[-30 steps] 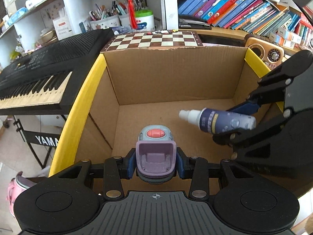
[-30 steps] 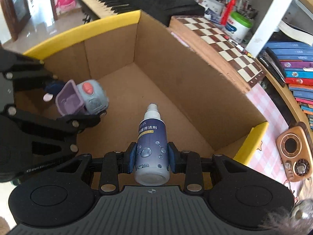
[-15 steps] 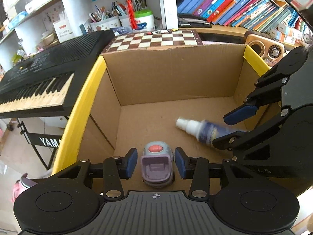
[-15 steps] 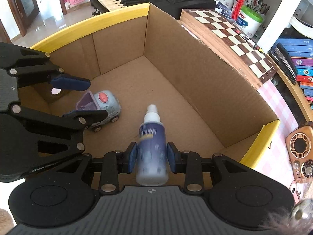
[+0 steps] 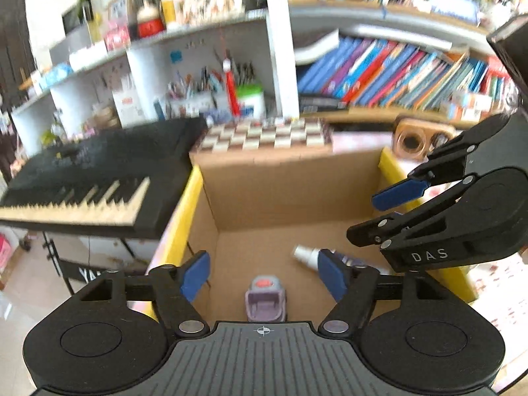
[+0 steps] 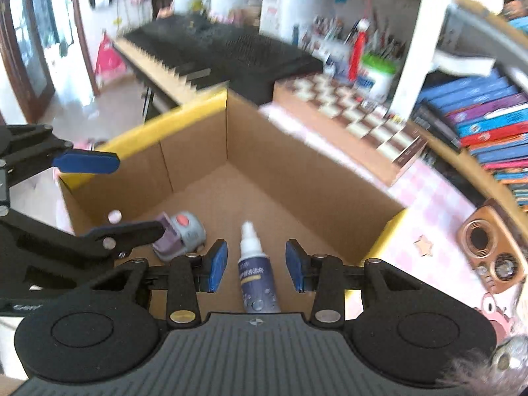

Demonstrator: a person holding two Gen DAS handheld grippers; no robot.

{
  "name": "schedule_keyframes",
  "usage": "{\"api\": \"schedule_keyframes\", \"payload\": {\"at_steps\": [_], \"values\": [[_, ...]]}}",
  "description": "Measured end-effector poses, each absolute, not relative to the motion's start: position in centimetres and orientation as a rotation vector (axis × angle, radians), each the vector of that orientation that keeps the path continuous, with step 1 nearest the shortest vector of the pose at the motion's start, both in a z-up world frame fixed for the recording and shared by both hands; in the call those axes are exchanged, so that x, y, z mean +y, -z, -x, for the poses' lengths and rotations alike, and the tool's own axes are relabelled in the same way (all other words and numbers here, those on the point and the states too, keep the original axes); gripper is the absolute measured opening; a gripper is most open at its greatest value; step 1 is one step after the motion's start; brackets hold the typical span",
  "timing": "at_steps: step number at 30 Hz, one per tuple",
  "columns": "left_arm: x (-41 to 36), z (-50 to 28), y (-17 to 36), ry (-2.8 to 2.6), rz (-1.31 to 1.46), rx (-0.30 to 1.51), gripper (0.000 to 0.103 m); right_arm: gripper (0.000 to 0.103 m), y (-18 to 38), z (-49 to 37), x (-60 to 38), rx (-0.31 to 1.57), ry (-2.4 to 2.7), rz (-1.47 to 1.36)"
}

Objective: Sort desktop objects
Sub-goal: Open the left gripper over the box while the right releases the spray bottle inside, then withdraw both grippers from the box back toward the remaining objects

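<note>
Left wrist view: left gripper (image 5: 262,275) and right gripper (image 6: 255,264), jaws opening and empty, have released the toy car (image 5: 265,300) and spray bottle (image 6: 257,283) onto the cardboard box (image 5: 287,191) floor, completing both placements.

Cardboard box (image 6: 264,165) on table, open at top. Toy car (image 6: 180,236) on box floor near left wall. Spray bottle (image 6: 255,274) lying on floor right of car, apart from it, nozzle toward far wall. Chessboard (image 6: 359,115) behind box's far wall. Keyboard (image 5: 82,178) left of box. Radio (image 6: 491,247) beyond box's right edge. Bookshelf (image 5: 396,72) behind chessboard.
</note>
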State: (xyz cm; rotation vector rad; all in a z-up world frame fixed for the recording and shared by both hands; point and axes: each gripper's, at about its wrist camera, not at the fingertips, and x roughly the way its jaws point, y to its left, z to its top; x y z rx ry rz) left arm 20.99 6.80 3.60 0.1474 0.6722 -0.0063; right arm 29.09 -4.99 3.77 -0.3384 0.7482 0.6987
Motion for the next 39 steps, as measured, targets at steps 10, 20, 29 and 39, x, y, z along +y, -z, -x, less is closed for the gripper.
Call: {"api": "schedule_keyframes", "payload": {"at_steps": [10, 20, 29, 39], "values": [[6.4, -15.1, -8.3, -0.025, -0.074, 0.490, 0.085, 0.042, -8.4, -22.2, -9.9, 0.511, -0.522, 0.203], [6.8, -8.4, -8.6, -0.045, -0.007, 0.443, 0.086, 0.045, -8.7, -13.6, -13.0, 0.406, -0.372, 0.093], [6.2, -4.4, -7.0, -0.030, 0.010, 0.485, 0.086, 0.049, -6.2, -7.1, -14.2, 0.440, -0.282, 0.046], [6.0, -1.3, -3.7, -0.027, 0.003, 0.587, 0.089, 0.052, -2.0, -2.0, -14.2, 0.563, -0.249, 0.033]]}}
